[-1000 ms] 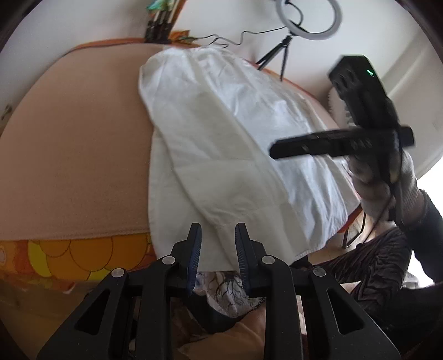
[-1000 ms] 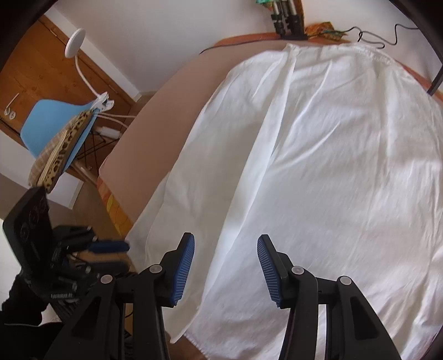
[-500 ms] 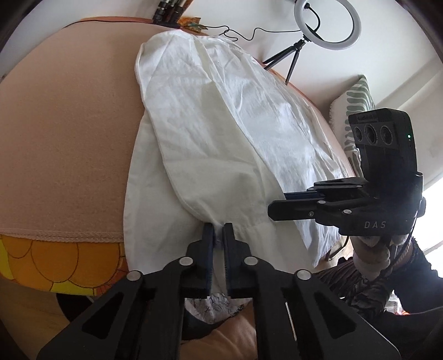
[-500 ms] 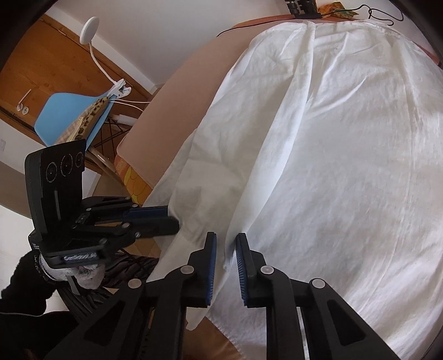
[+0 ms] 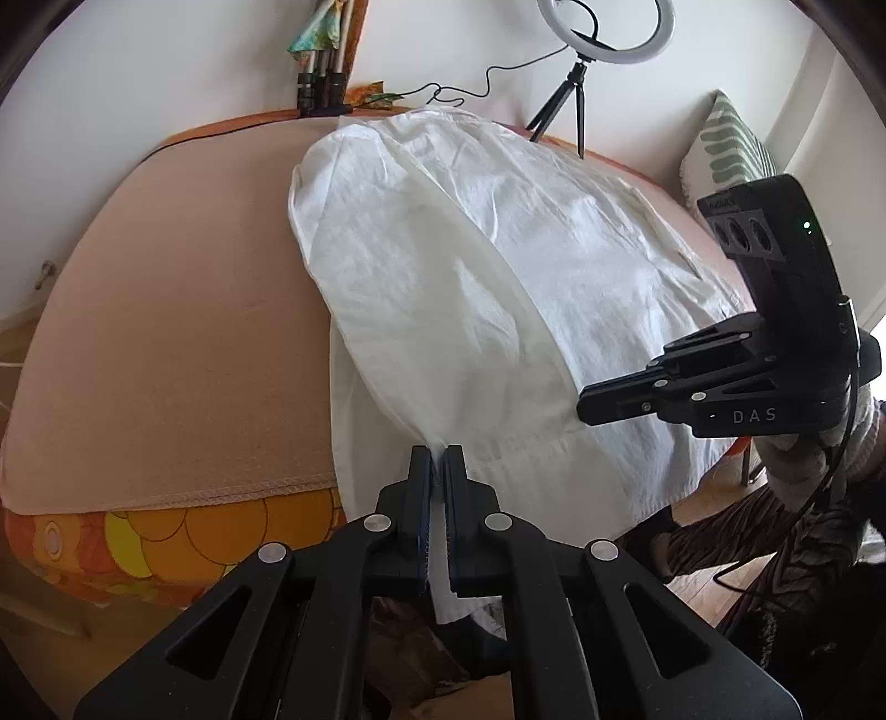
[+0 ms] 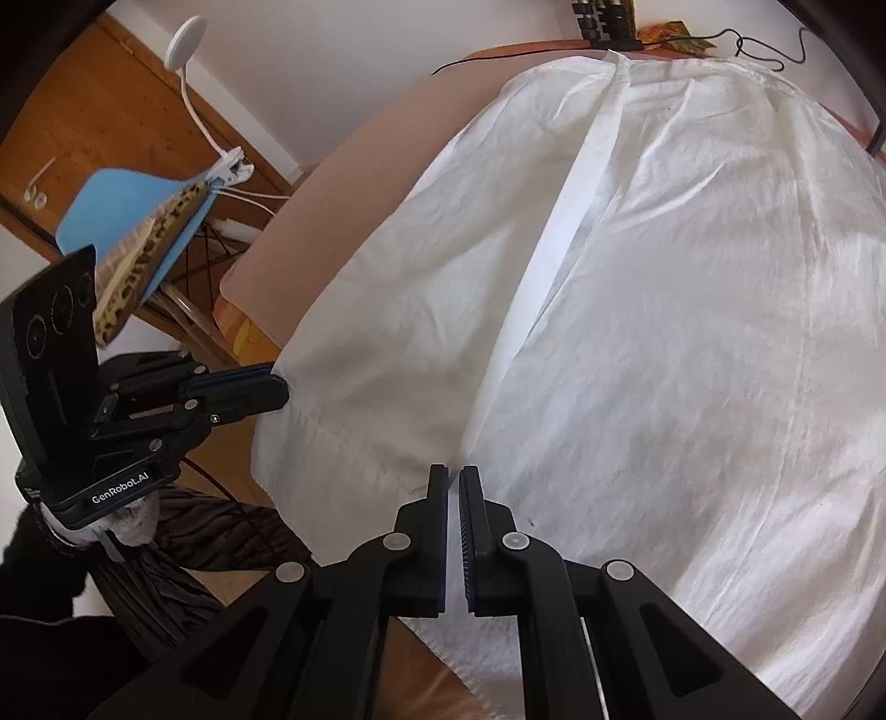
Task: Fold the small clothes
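Left wrist view: your left gripper (image 5: pixel 437 471) is clenched on the near hem of the white garment (image 5: pixel 459 288), cloth pinched between the pads. Your right gripper (image 6: pixel 453 487) is clamped on the same hem further along. Ahead of both, the garment lies spread on the peach-covered surface (image 5: pixel 166 332), its near edge hanging over an orange floral border (image 5: pixel 166 531). Beyond the left gripper a ring light (image 5: pixel 606 27) stands at the white wall. Left of the right gripper: blue chair (image 6: pixel 122 205), wooden door (image 6: pixel 111 127).
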